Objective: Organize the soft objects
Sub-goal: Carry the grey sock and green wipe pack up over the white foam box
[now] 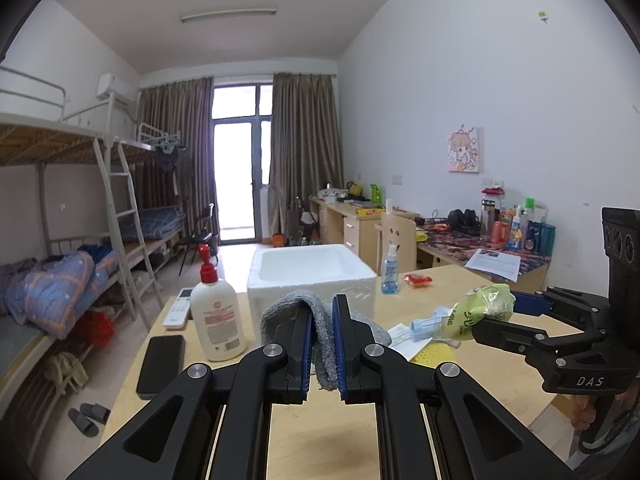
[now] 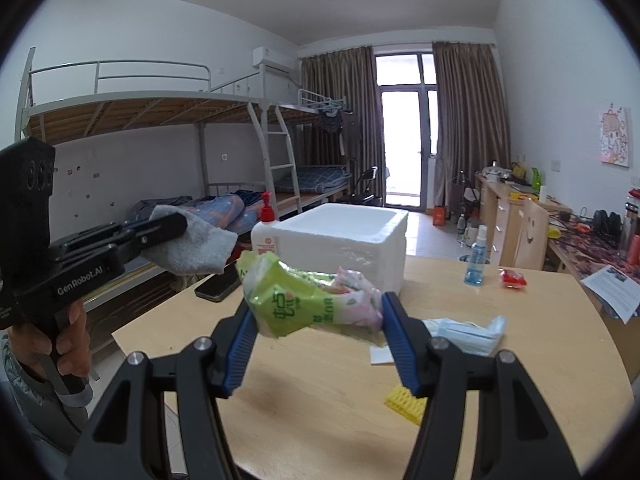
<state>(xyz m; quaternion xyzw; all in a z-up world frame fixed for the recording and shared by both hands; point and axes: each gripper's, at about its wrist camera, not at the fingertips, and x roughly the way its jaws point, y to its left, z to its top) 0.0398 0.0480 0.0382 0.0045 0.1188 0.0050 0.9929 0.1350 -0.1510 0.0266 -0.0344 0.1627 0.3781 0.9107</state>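
Note:
My left gripper [image 1: 322, 320] is shut on a grey knitted cloth [image 1: 320, 320], held above the wooden table [image 1: 320, 432]; it also shows in the right wrist view [image 2: 180, 224] with the cloth [image 2: 196, 248]. My right gripper [image 2: 316, 316] is shut on a green tissue pack [image 2: 304, 300], held above the table; it shows in the left wrist view [image 1: 492, 314] with the pack [image 1: 480, 312]. A white foam box [image 1: 312, 276] stands open on the table behind both grippers. A stack of blue face masks [image 2: 468, 334] and a yellow sponge [image 2: 404, 400] lie on the table.
A lotion pump bottle [image 1: 218, 320], a black phone [image 1: 162, 364] and a white remote [image 1: 178, 312] sit at the table's left. A blue spray bottle [image 1: 390, 272] and a red packet [image 1: 418, 279] lie right of the box. Bunk beds [image 1: 60, 240] stand left, cluttered desks [image 1: 480, 240] right.

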